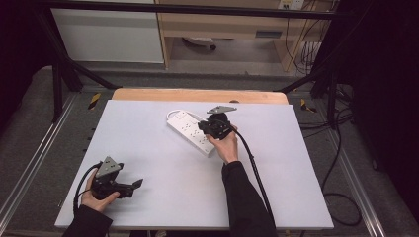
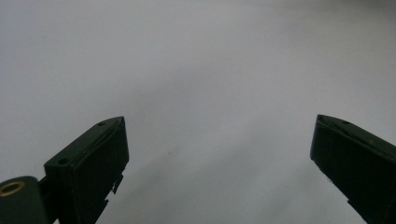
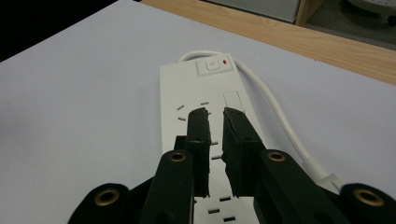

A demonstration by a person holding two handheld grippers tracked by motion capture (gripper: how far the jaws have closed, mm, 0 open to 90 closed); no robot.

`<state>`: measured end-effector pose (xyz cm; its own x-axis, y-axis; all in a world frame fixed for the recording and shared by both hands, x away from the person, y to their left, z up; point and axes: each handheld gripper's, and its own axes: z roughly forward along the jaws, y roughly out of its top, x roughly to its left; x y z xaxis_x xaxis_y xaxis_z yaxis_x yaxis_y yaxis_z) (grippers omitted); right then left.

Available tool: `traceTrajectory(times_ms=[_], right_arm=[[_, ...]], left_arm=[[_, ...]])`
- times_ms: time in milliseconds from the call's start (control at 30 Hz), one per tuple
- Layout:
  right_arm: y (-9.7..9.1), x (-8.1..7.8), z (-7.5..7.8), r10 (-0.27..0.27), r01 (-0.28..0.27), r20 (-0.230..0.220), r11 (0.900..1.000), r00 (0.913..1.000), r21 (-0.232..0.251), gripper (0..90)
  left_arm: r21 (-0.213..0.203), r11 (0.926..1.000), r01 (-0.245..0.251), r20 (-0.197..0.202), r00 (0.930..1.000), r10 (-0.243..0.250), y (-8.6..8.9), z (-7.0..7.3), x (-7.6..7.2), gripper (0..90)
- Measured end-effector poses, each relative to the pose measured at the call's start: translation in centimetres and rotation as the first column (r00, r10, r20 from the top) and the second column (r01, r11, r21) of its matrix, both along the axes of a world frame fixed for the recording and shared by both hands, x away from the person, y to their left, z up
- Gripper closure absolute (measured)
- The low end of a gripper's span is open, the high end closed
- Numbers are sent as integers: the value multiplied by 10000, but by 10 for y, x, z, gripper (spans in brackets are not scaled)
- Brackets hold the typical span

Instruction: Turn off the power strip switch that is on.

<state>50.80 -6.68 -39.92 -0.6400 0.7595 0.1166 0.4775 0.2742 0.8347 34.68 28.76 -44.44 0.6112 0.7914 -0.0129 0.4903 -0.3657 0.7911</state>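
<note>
- High view first: the right tool (image 1: pixel 216 126) sits over the middle of a white power strip (image 1: pixel 189 129), which lies at a slant on the white tabletop (image 1: pixel 148 148). Looks like the tip is on or just above the sockets, but the tool's body hides the contact, so I can't say it touches.
- Same view, the left tool (image 1: pixel 132 186) is parked way over at the person's near left corner, well apart from the strip, tip pointing sideways across the bare tabletop.
- Left gripper view: the left tool (image 2: pixel 219 140) has both jaws spread wide with nothing between them, just plain white tabletop (image 2: pixel 210 70) ahead. So it's open and idle.
- Right gripper view: the right tool (image 3: pixel 215 116) has its jaws pulled nearly together, only a thin slit left, and nothing is pinched in there. They hover right over the socket face of the power strip (image 3: pixel 180 93).
- Straight ahead of that tip, at the strip's far end, is the switch (image 3: pixel 213 64) with a tiny red light (image 3: pixel 226 61) beside it. The white cord (image 3: pixel 275 112) runs off from that end and curves back along the tool's right side.
- My guess on progress: no plug anywhere, so the job is probably poking the switch with the closed tip. The closing-up part looks done; reaching forward to the button and pressing it is still left.
</note>
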Motion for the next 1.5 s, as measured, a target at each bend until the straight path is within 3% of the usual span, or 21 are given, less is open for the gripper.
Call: traceTrajectory(times_ms=[433, 967, 1500], right_arm=[[11, 11, -2, -52, 52, -29, 10000, 10000, -5, 900], [25, 27, -11, -159, 159, -152, 9999, 9998, 9, 900], [26, 38, -26, -449, 445, -365, 9989, 9983, -120, 900]], left_arm=[[-12, 10000, -25, 15, 10000, 25, 1, 0, 0, 40], [-65, 10000, -66, 41, 10000, 66, 2, 1, 0, 40], [-33, 10000, -63, 47, 10000, 63, 2, 0, 0, 41]])
